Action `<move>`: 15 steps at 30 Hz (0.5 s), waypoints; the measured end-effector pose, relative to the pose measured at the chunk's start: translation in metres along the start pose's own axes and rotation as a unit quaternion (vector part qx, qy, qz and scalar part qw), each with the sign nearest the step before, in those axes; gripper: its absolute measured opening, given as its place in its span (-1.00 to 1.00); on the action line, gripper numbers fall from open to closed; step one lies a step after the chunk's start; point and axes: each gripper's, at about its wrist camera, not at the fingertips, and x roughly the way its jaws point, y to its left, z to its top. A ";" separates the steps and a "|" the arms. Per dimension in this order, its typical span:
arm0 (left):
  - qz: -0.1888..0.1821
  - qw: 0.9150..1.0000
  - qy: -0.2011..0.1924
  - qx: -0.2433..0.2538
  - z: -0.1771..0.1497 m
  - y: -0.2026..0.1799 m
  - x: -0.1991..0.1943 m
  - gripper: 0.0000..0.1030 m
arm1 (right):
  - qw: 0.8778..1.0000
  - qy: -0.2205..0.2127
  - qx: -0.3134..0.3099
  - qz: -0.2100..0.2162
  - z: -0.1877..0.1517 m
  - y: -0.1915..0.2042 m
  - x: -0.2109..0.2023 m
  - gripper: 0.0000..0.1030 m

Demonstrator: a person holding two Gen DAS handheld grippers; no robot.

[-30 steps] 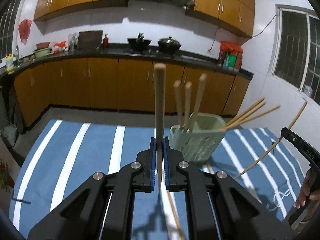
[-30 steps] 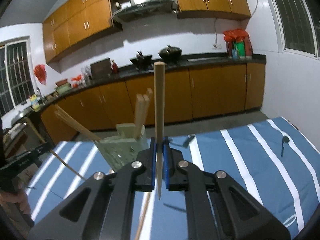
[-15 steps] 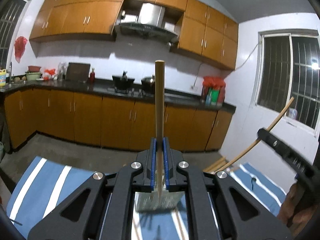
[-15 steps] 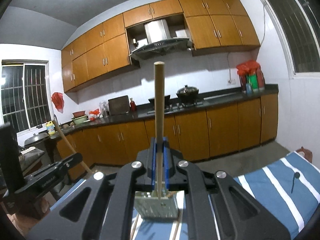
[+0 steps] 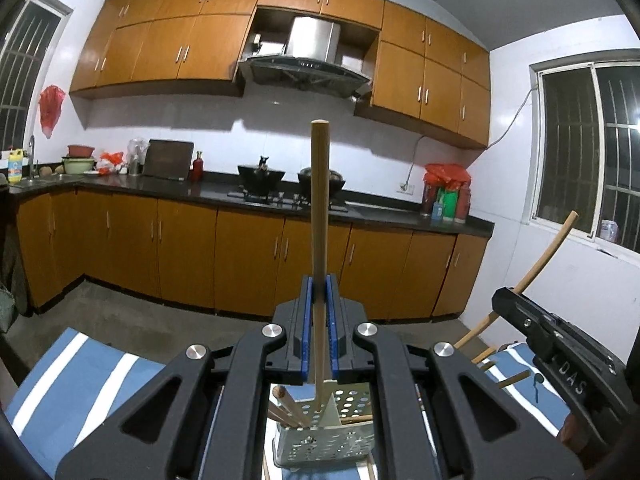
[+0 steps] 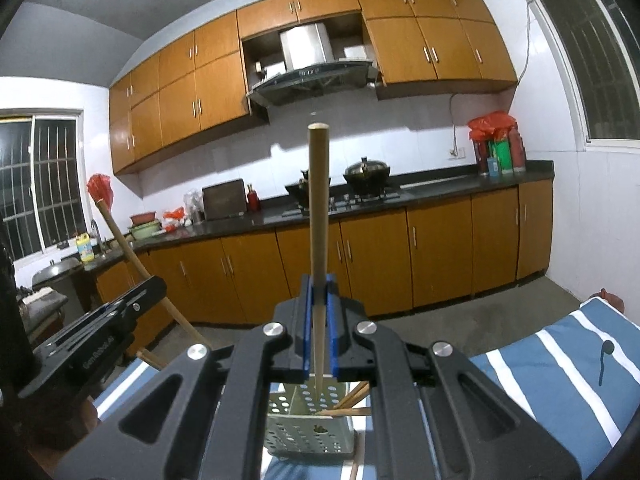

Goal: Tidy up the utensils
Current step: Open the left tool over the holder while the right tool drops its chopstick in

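Note:
My left gripper [image 5: 319, 292] is shut on a wooden chopstick [image 5: 320, 216] held upright, its lower tip just above the pale green perforated utensil basket [image 5: 324, 440]. My right gripper [image 6: 318, 292] is shut on another upright chopstick [image 6: 318, 216], its tip over the same basket [image 6: 308, 428]. Several chopsticks [image 5: 286, 400] lean inside the basket, and more show in the right wrist view [image 6: 348, 400]. Each gripper shows in the other's view: the right one [image 5: 560, 364] at the right with its chopstick [image 5: 544, 252], the left one [image 6: 92, 340] at the left with its chopstick [image 6: 132, 256].
The basket stands on a blue cloth with white stripes [image 5: 88, 384] [image 6: 560, 372]. Loose chopsticks [image 5: 508, 380] lie on the cloth at the right. Behind are orange kitchen cabinets [image 5: 240, 256], a dark counter with woks [image 5: 260, 178] and a range hood [image 5: 304, 68].
Both grippers have tilted up and moved over the basket with their chopsticks upright. The basket now sits directly below the jaws in both views and the chopstick tips have come down toward it.

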 end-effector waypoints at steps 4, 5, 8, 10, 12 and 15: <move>0.002 1.000 0.026 -0.007 -0.012 0.003 0.011 -0.84 | 0.999 0.035 -0.002 0.002 -0.015 0.001 0.018 -0.80; 0.001 1.000 0.025 -0.006 -0.013 0.003 0.010 -0.84 | 0.999 0.039 -0.003 0.003 -0.018 0.003 0.018 -0.80; -0.002 1.000 0.023 -0.002 -0.012 0.003 0.004 -0.59 | 0.999 0.036 -0.004 0.002 -0.020 0.002 0.015 -0.69; -0.002 1.000 0.018 -0.006 -0.009 0.003 0.002 -0.40 | 0.999 0.032 -0.001 0.003 -0.017 0.001 0.011 -0.68; -0.004 1.000 0.013 -0.008 -0.005 0.003 -0.001 -0.38 | 1.000 0.023 -0.001 0.005 -0.012 0.001 0.005 -0.64; -0.008 1.000 0.009 -0.010 -0.001 0.002 -0.008 -0.38 | 1.000 0.011 -0.002 0.005 -0.007 -0.001 -0.008 -0.61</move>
